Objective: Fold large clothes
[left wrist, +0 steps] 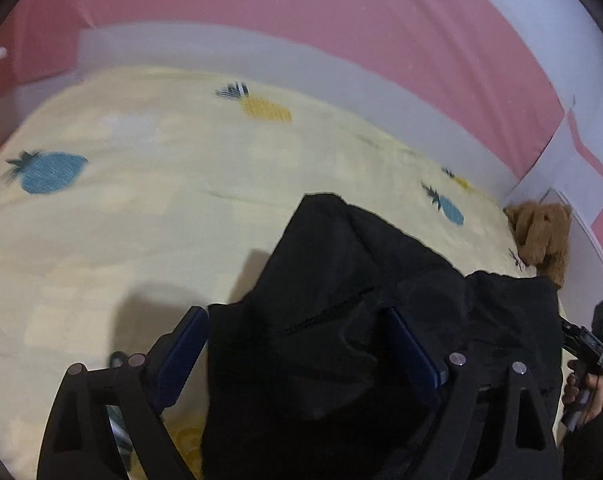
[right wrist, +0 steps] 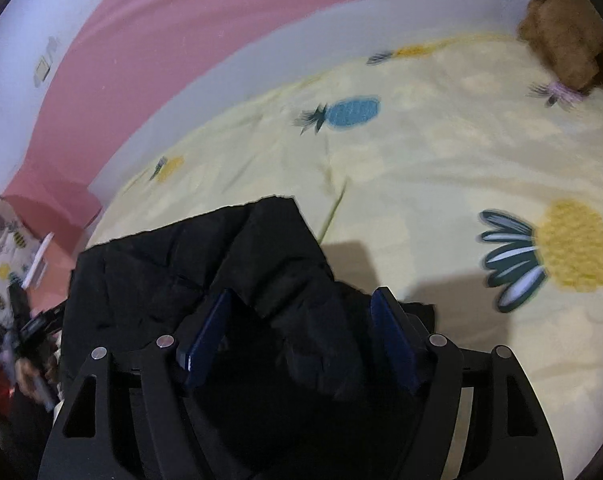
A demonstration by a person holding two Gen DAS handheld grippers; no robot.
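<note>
Across the pale yellow bedspread (left wrist: pixel 149 240) printed with pineapples, which fills most of both views, lies the black garment (left wrist: pixel 341 320), bunched at the near edge of the bed, with a brown plush toy (left wrist: pixel 541 236) well beyond it by the pink-and-white wall (left wrist: pixel 301 12). Its visible bulk appears to run side to side between the two grippers, with one peaked fold pointing away toward the wall; the full outline is cut off below. The left gripper (left wrist: pixel 301 344) stands wide open, cloth lying between its blue pads but not pinched. The right gripper (right wrist: pixel 305 328) is likewise spread wide over a rumpled ridge, gripping nothing. This looks like the pause after laying down a fold; the next move probably calls for choosing fresh edges to pinch and smoothing the heap first.
</note>
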